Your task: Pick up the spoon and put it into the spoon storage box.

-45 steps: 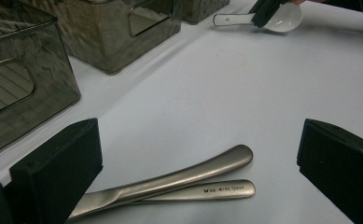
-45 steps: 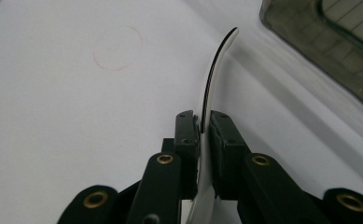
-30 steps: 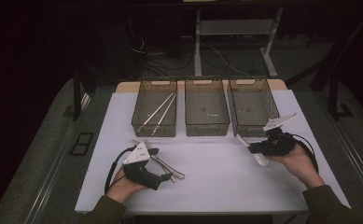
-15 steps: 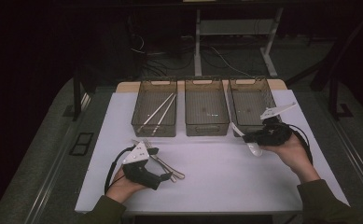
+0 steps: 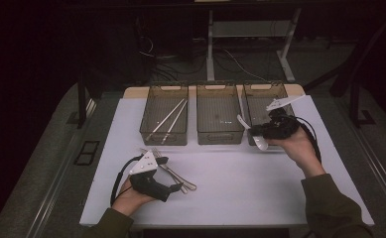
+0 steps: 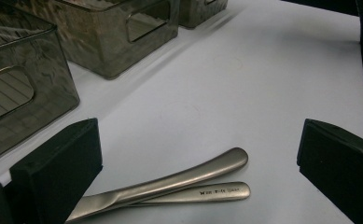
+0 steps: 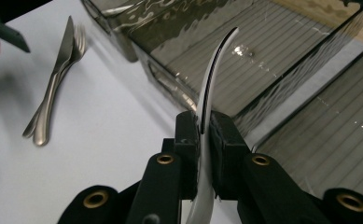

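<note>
- Your right gripper (image 5: 258,130) is clamped on a white spoon (image 7: 210,88); in the right gripper view both black pads press flat against its thin, curved body, which arcs up out of the jaws.
- In the high view that spoon (image 5: 252,133) hangs in the air at the near edge of the right bin (image 5: 266,94), over the gap between it and the middle bin (image 5: 219,113), its bowl end lowest and nearest you.
- Your left gripper (image 5: 179,187) rests low on the white table (image 5: 240,183), near its front left, with your hand under it.
- Its jaws stand wide apart with nothing pressed between them; the left gripper view shows the two pads far to either side.
- A metal knife (image 6: 170,179) and a metal fork (image 6: 207,192) lie side by side on the table between those pads, handles touching, untouched by either pad.
- In the right gripper view the same pair (image 7: 53,84) lies well apart from the spoon, out to the left.
- The left bin (image 5: 164,119) holds two pale chopsticks (image 5: 169,118) lying on a slant.
- The three smoky clear bins stand in a row at the far side of the table, just beside one another.
</note>
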### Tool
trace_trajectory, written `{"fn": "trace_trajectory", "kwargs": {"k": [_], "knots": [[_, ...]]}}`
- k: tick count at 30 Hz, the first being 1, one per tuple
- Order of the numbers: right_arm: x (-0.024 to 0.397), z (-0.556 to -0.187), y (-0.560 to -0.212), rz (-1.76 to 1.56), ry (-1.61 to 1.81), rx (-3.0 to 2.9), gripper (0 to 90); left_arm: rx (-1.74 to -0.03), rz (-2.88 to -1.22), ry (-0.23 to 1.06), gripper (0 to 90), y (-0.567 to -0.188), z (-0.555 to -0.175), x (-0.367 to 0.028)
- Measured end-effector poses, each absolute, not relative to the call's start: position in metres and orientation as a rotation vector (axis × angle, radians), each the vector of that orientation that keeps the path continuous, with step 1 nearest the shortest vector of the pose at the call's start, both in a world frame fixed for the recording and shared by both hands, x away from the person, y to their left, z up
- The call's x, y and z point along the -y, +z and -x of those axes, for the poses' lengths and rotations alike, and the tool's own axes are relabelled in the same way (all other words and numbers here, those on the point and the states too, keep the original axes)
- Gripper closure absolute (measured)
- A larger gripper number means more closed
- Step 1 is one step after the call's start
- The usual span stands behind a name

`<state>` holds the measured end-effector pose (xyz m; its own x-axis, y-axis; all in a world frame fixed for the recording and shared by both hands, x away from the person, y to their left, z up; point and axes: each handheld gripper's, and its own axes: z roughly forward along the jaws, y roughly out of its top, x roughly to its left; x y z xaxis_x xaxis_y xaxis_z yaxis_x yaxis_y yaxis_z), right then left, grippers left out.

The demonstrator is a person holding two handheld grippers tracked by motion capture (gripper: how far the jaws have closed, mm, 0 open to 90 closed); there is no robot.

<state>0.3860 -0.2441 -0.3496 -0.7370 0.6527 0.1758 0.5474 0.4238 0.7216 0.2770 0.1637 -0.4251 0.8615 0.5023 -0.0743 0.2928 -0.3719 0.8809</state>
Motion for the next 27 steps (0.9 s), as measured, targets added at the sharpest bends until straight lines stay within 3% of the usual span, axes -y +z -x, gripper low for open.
{"fn": "trace_trajectory", "kwargs": {"k": [27], "knots": [[0.179, -0.468, -0.347, -1.134, 1.134, -2.54, 81.8, -0.575, -1.982, 0.24, 0.0, -0.425, -0.277, -0.163]]}}
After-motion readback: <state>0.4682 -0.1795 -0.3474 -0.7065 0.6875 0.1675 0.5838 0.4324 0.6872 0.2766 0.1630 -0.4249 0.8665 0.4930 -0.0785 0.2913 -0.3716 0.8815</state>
